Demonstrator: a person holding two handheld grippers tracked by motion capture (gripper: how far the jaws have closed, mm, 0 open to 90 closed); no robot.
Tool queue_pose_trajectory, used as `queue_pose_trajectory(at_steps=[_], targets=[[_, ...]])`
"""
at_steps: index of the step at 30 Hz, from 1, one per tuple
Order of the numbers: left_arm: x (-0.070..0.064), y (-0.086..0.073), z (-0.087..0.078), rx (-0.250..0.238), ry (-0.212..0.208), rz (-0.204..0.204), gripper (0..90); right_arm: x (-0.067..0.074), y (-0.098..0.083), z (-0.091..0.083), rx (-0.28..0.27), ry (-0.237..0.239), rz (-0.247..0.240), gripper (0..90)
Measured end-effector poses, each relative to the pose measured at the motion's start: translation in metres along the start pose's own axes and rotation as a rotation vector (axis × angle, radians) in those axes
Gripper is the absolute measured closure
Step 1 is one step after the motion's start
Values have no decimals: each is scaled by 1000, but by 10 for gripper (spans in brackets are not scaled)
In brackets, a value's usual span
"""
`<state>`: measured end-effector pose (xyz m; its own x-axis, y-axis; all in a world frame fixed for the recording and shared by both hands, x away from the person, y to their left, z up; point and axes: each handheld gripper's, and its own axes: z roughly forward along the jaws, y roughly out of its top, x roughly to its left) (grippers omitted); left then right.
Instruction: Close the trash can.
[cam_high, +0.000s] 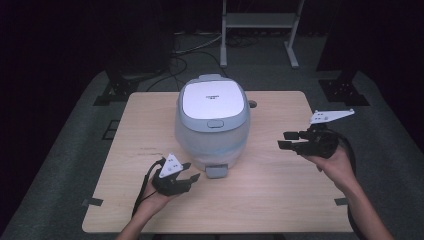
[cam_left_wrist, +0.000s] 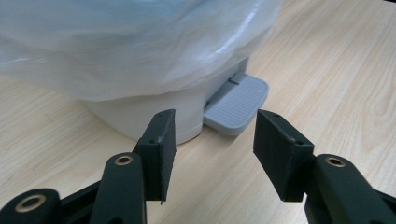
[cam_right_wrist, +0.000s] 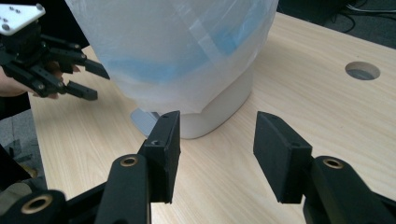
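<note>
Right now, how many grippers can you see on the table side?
2. The left gripper hovers near the bin's grey pedal; the right gripper is held right of the bin. Both are open and hold nothing.

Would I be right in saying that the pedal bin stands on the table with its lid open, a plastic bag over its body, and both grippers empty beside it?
Not quite: the lid is closed, lying flat on the pedal bin, as the high view shows. The rest holds: the plastic bag covers its body, it stands on the table, and the left gripper and right gripper are empty beside it.
</note>
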<state>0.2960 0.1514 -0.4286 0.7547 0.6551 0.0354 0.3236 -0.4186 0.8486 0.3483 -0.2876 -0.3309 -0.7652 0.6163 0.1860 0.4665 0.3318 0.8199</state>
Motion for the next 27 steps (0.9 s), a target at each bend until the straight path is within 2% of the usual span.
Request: queue_pose_trajectory(at_steps=[8,17,21,27], targets=[[11,-3,-10,2,29,-15,392,-3,-13,2,12,-6,16,461],[18,-6,-16,0,58,-4,344,-8,-26,6,17,-4,35,436],[23,-10,-21,-11,80,-16,315,-9,-31,7,20,-4,40,415],[29,-14,-27,-18,90,-28,279,-10,-39,7,22,-15,47,388]])
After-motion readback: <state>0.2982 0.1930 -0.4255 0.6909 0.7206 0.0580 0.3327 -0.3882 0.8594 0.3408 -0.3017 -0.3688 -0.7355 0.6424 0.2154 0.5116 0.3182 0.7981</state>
